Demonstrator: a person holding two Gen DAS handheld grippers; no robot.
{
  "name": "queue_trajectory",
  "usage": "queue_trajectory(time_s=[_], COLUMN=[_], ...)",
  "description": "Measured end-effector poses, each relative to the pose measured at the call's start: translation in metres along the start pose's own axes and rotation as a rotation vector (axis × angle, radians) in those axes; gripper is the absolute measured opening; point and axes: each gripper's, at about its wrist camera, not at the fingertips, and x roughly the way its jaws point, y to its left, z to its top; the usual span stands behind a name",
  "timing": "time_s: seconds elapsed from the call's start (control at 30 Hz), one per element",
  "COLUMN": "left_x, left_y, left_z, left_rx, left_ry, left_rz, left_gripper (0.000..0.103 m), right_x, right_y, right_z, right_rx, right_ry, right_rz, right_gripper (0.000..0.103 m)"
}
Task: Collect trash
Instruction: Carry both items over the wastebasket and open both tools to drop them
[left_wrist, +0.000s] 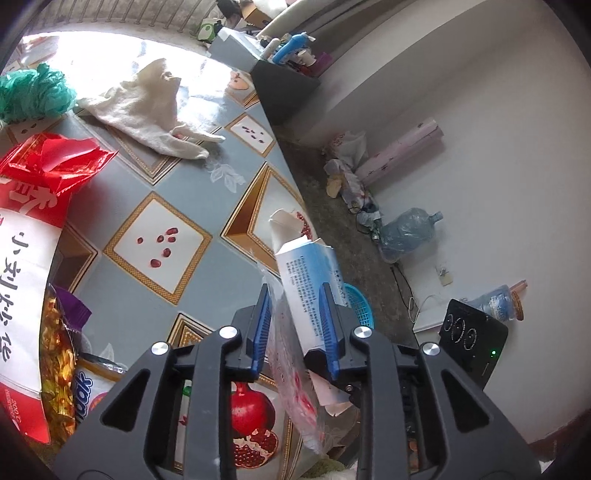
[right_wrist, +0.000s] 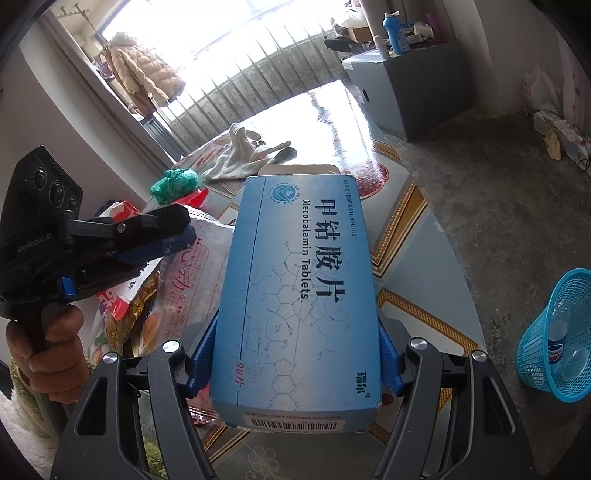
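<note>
The job is only partly done. One plastic bottle (right_wrist: 557, 328) already lies in the blue basket (right_wrist: 535, 369) on the floor, at the right side of the right wrist view.

The right gripper (right_wrist: 297, 350) has its jaws clamped on the two long sides of a blue medicine box (right_wrist: 303, 258). The box is up in the air over the tabletop (right_wrist: 399, 266), in the middle of that view. I think it goes in the basket next.

The left gripper (left_wrist: 293, 325) has its jaws a little apart. A thin clear wrapper (left_wrist: 291, 369) hangs between them, but it does not look squeezed.

A lot is left on the tabletop:
- a red and white snack bag (left_wrist: 33, 206)
- a gold wrapper (left_wrist: 59, 350)
- a green plastic bag (left_wrist: 33, 92)
- a white cloth glove (left_wrist: 147, 107)

The tabletop edge runs from the top of the right wrist view down to the right. The basket sits past that edge, lower down. The floor there is bare, so there is room to swing the box over. On the left it is tight, because the left gripper is just beside the box.
</note>
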Motion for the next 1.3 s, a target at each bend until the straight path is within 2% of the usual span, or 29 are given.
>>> queue_trajectory(time_s=[0.1,0.23,0.43,0.63,0.73,0.93,1.1,1.2,1.3], left_x=[0.002,0.004,-0.005,-0.011,-0.003,0.056,0.128,0.181,0.227], left_y=[0.008,0.015,0.010,-0.020,-0.045,-0.111,-0.167,-0.199,-0.222], left_z=[-0.001,-0.002,0.002,0.018,0.030,0.042,0.035,0.025,0.007], left_rx=[-0.026,-0.023,0.000,0.073,0.119,0.234,0.344,0.399,0.435], left_ry=[0.010,0.012,-0.025,-0.055,-0.046,0.065,0.185,0.279,0.368], left_rz=[0.012,0.043,0.043,-0.020,-0.067,-0.162,-0.184,-0.157,-0.145], left_gripper=[0.021,0.000,0.000,0.000,0.000,0.000,0.000,0.000,0.000], right_x=[0.000,0.000,-0.007,-0.038,-0.060,-0.115,-0.146,-0.136,-0.124], right_y=[0.000,0.000,-0.012,-0.046,-0.071,-0.154,-0.247,-0.301,-0.347], right_z=[0.000,0.000,0.002,0.008,0.007,-0.007,-0.048,-0.068,-0.072], right_rx=[0.000,0.001,0.062,0.167,0.239,0.468,0.796,0.982,1.034], right_ry=[-0.001,-0.001,-0.017,-0.096,-0.159,-0.308,-0.381,-0.316,-0.216], right_rz=[0.000,0.001,0.031,0.045,0.023,-0.095,-0.126,-0.094,-0.160], right_gripper=[0.069,0.069,0.069,0.069,0.069,0.069,0.069,0.069,0.069])
